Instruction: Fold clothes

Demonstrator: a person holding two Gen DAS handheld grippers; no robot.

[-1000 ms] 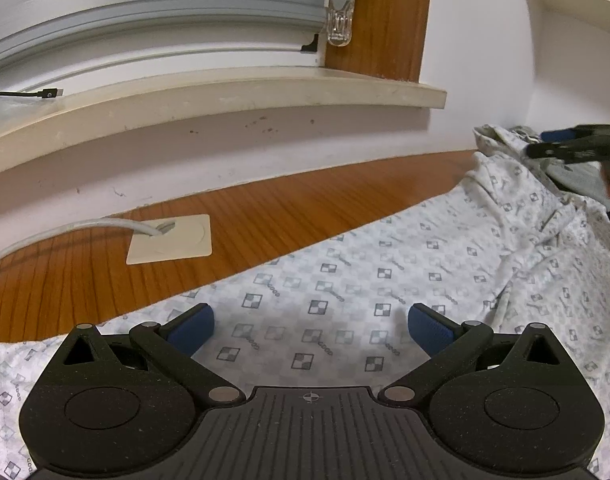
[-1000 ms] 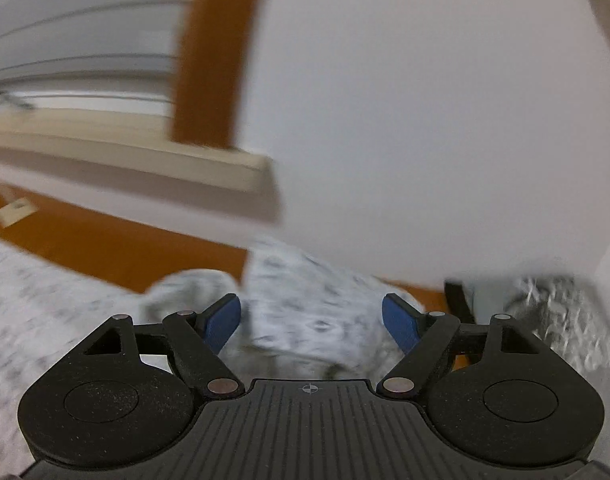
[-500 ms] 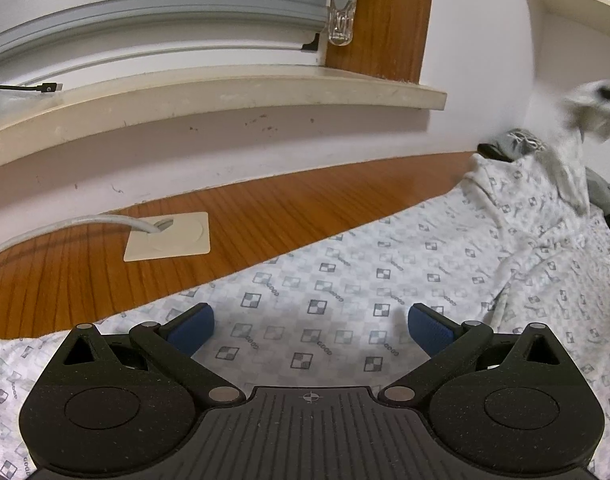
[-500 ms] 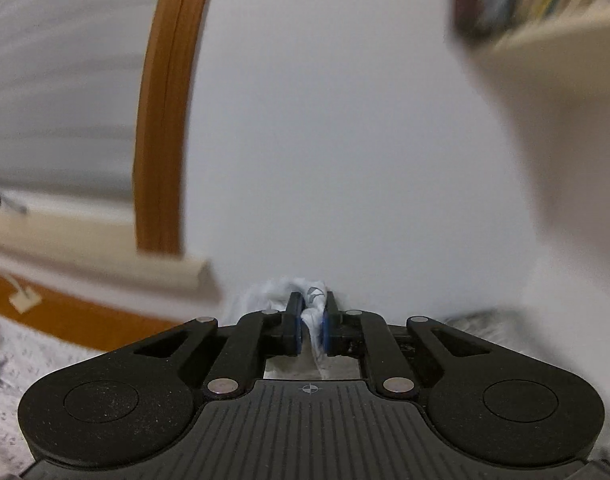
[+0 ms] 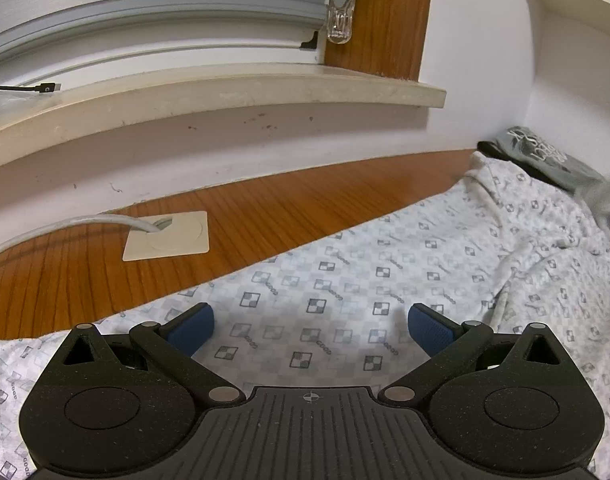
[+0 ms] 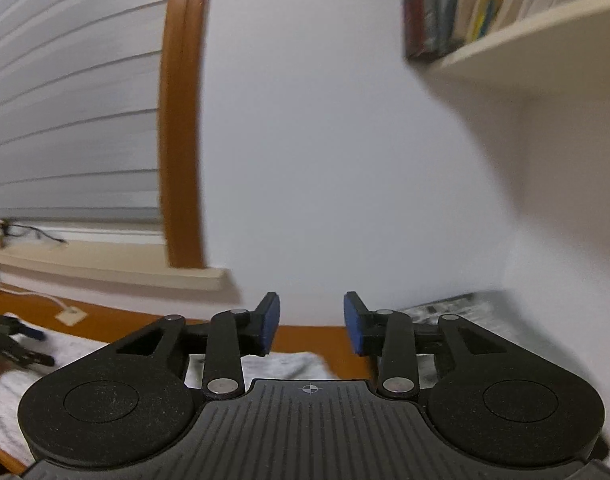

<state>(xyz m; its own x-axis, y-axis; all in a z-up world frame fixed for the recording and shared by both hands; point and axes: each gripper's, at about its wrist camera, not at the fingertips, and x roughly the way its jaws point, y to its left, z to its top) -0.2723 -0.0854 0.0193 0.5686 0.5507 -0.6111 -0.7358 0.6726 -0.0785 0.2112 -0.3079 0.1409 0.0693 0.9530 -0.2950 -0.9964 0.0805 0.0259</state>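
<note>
While motion blur smears the patterned garment (image 6: 289,364) below it, the right tool (image 6: 311,322) is opening, gripping nothing.

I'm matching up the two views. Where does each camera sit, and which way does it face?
Left wrist: on the left gripper, angled down at the patterned garment on the wooden desk; jaws open.
Right wrist: on the right gripper, facing the white wall and bookshelf; jaws opening, empty.
Shared: garment, desk, window sill.

The word "GOOD" is printed repeatedly beside small checkered squares on the white patterned garment (image 5: 345,280). Lettering on the dark folded garment (image 5: 541,156), right of frame, cannot be read.
</note>
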